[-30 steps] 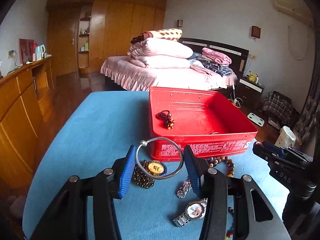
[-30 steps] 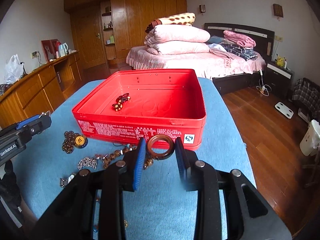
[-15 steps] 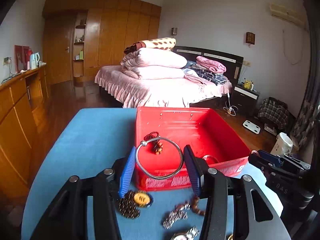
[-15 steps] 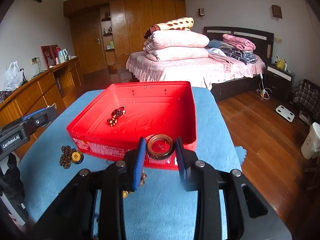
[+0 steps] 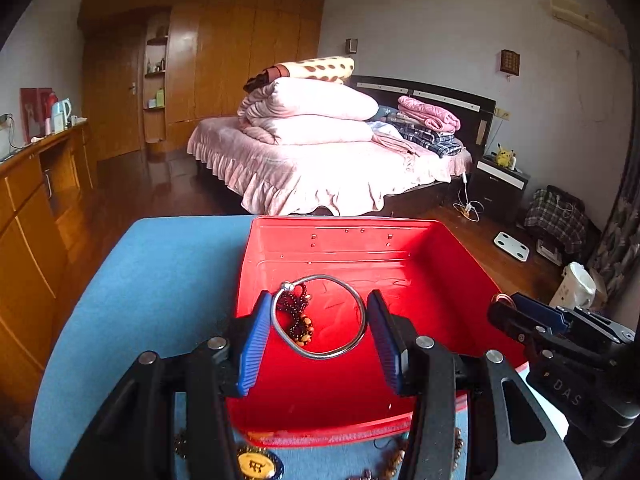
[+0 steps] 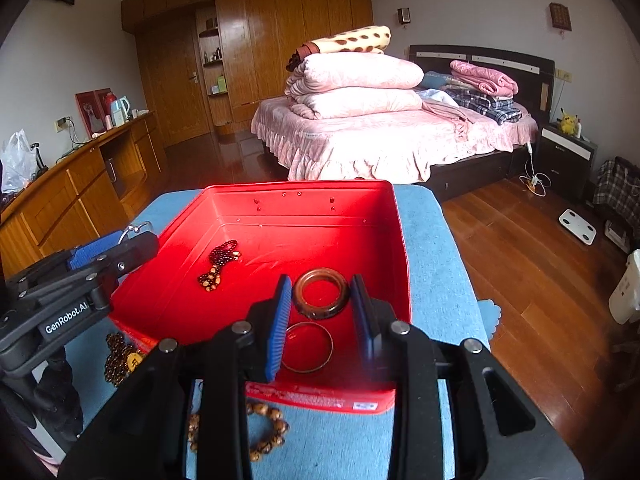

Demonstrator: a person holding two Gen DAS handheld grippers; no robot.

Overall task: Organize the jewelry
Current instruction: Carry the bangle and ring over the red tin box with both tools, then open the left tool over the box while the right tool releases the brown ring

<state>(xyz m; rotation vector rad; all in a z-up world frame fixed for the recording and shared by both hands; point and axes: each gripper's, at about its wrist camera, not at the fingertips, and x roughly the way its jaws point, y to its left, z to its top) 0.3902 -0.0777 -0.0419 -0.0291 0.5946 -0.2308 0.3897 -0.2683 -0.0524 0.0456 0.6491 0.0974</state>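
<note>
On the blue table [image 6: 436, 248], nearest the cameras, a brown bead bracelet [image 6: 264, 432] and a dark bead string with a gold pendant [image 6: 120, 360] lie outside the red box [image 5: 456, 248], at about 6 and 8 o'clock from it. A second ago both grippers were short of the front wall of the box; now both have come forward over its inside. The left gripper [image 5: 318, 330] is partly open, its pads pressing on the silver bangle [image 5: 352, 344]. The right gripper [image 6: 320, 300] is narrower and clamps the brown ring [image 6: 320, 292], above a thin bangle [image 6: 306, 346] already on the floor of the box. Farther in, at 10 o'clock, lies a dark red bead necklace [image 6: 220, 264]. I judge that both pieces are now ready to be released, and the loose pieces on the table remain to be collected.
</note>
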